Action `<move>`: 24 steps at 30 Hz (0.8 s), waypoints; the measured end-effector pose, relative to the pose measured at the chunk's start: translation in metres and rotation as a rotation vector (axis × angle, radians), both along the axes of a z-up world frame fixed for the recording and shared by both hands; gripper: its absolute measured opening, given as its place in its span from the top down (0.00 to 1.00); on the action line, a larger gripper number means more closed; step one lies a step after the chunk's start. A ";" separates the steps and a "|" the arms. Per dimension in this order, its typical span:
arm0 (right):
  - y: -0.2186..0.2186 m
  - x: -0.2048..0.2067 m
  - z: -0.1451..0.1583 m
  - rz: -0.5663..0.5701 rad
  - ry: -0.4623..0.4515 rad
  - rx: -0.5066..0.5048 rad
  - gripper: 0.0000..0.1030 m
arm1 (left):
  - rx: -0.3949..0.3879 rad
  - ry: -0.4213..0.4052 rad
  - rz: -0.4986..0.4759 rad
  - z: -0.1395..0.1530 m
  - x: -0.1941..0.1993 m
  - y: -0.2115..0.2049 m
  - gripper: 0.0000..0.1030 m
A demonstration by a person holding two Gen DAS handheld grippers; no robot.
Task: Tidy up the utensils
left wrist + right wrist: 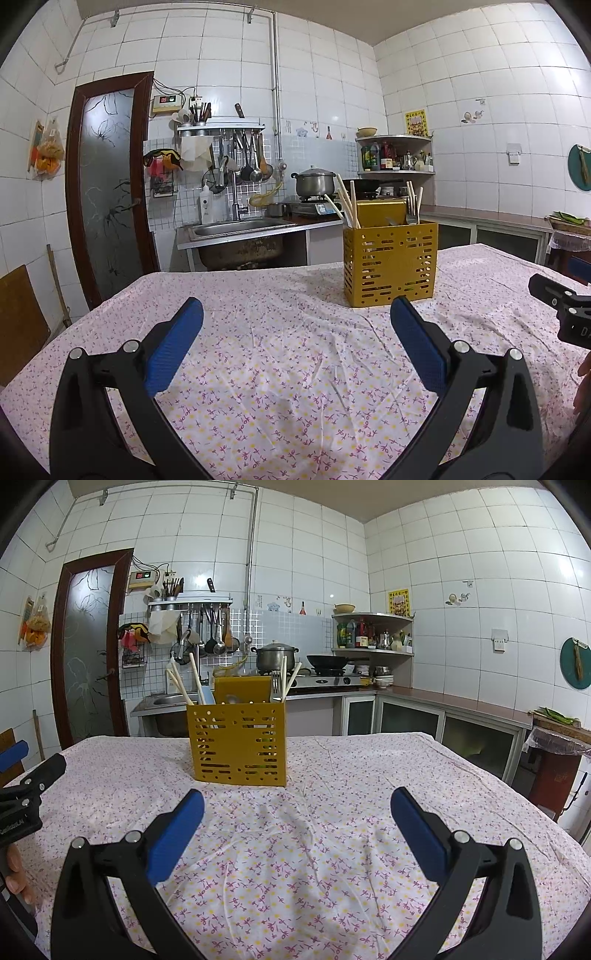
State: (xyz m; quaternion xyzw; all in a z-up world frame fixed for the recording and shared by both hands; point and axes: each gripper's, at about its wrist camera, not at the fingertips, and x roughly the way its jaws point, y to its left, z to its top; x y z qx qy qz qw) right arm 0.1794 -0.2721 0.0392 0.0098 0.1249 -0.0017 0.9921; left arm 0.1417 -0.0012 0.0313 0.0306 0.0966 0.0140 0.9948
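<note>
My left gripper (296, 308) hangs over the table (258, 369), fingers spread wide and empty. Ahead and to its right stands the yellow slotted holder (389, 264), upright on the flowered cloth, with chopsticks (349, 206) in its left compartment and forks (412, 216) in its right. My right gripper (296, 799) is likewise released and holds nothing. I judge the utensils light, stiff and slippery, best pinched high on the shafts.

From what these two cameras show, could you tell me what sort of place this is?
Most likely a home kitchen: a sink against the tiled wall, a lidded pot on a gas stove, and a yellow utensil caddy on a table with a floral tablecloth.
</note>
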 end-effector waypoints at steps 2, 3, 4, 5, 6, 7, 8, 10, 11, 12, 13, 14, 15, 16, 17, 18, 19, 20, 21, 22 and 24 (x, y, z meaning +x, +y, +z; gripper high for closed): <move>0.000 0.000 0.000 0.000 0.000 -0.001 0.04 | -0.002 0.000 -0.002 0.000 0.000 0.000 0.05; 0.000 0.000 0.000 0.000 0.000 -0.001 0.04 | -0.001 0.000 -0.002 0.000 0.000 0.000 0.05; 0.000 -0.001 0.000 0.000 -0.001 -0.001 0.04 | -0.001 0.000 -0.003 0.000 0.000 0.000 0.05; 0.000 0.000 0.000 0.000 -0.001 -0.002 0.04 | -0.002 0.000 -0.005 0.001 0.000 0.000 0.05; 0.000 0.000 0.000 0.000 0.000 -0.002 0.04 | -0.002 0.001 -0.007 0.001 0.000 0.000 0.05; 0.000 -0.001 0.000 0.000 0.000 -0.002 0.04 | -0.002 0.001 -0.010 0.001 0.000 0.000 0.05; 0.000 -0.001 0.000 0.000 -0.001 -0.002 0.04 | -0.002 0.002 -0.010 0.001 0.000 0.000 0.05; 0.000 -0.001 0.000 0.000 -0.001 -0.002 0.04 | -0.004 0.002 -0.012 0.002 0.000 0.001 0.05; 0.000 -0.001 0.000 0.000 -0.001 -0.002 0.04 | -0.005 0.002 -0.011 0.002 0.000 0.001 0.05; 0.000 -0.001 0.000 0.000 -0.001 -0.002 0.04 | -0.006 0.002 -0.012 0.002 0.000 0.001 0.05; 0.000 -0.001 0.000 0.000 -0.001 -0.003 0.04 | -0.007 0.002 -0.011 0.002 0.000 0.001 0.05; 0.000 -0.001 0.000 0.000 -0.001 -0.003 0.04 | -0.007 0.002 -0.012 0.002 0.000 0.001 0.05; 0.000 -0.001 0.000 0.000 -0.001 -0.003 0.04 | -0.007 0.002 -0.011 0.002 0.000 0.002 0.05; 0.000 -0.001 0.000 0.000 -0.001 -0.003 0.04 | -0.007 0.001 -0.012 0.002 0.000 0.002 0.05; 0.000 -0.001 0.000 0.000 -0.001 -0.003 0.04 | -0.008 0.000 -0.012 0.002 0.000 0.002 0.05; -0.001 -0.001 0.000 0.000 -0.001 -0.003 0.04 | -0.008 -0.001 -0.012 0.002 0.000 0.002 0.05; -0.001 -0.001 0.000 0.000 -0.001 -0.003 0.04 | -0.008 -0.001 -0.012 0.002 0.000 0.003 0.05; 0.000 -0.001 0.000 0.000 -0.001 -0.003 0.04 | -0.008 0.000 -0.012 0.002 0.000 0.003 0.05; -0.001 -0.001 0.000 0.000 -0.002 -0.004 0.04 | -0.008 0.000 -0.012 0.002 0.000 0.003 0.05; -0.001 -0.001 0.000 0.000 -0.002 -0.004 0.04 | -0.009 0.000 -0.012 0.002 0.000 0.003 0.05; -0.001 -0.001 0.000 0.000 -0.001 -0.004 0.04 | -0.012 -0.001 -0.012 0.003 0.000 0.004 0.05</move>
